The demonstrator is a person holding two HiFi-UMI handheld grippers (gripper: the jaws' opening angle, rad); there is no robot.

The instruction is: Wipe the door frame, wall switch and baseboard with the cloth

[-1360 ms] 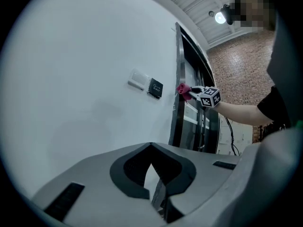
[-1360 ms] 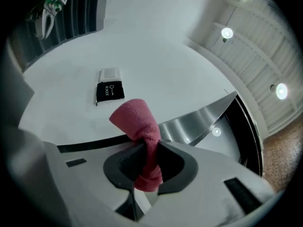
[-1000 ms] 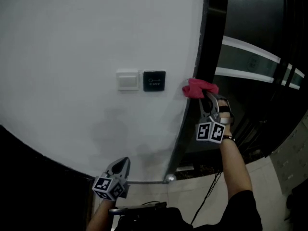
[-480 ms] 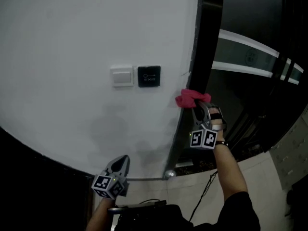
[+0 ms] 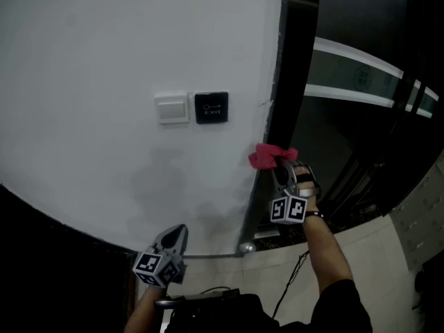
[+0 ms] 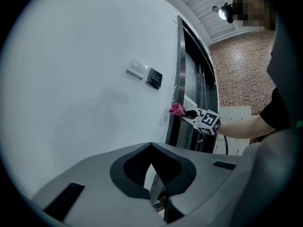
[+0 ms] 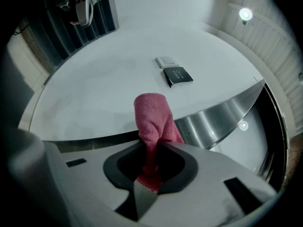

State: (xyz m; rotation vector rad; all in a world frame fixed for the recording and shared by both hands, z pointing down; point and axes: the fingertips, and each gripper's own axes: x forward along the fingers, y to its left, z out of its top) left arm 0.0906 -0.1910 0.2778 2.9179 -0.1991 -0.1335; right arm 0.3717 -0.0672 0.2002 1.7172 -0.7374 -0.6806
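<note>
A pink cloth (image 5: 267,156) is pressed against the edge where the white wall meets the dark door frame (image 5: 290,75), below the level of the switches. My right gripper (image 5: 279,167) is shut on the cloth (image 7: 151,122), which bunches up out of the jaws toward the metallic frame strip (image 7: 222,115). On the wall to the left are a white wall switch (image 5: 171,109) and a black exit button (image 5: 211,107). My left gripper (image 5: 179,234) hangs low by the wall, jaws together and holding nothing. From its view (image 6: 152,176) the cloth (image 6: 176,109) shows far off.
A dark glass door with pale horizontal bands (image 5: 361,82) fills the right. A round metal door stop (image 5: 246,248) sits at the frame's foot, beside a black cable (image 5: 295,283) on pale floor tiles. A brick wall (image 6: 239,74) shows beyond.
My right gripper has slid the cloth down along the door frame edge, from level with the switches to well below them. The left gripper has stayed put.
</note>
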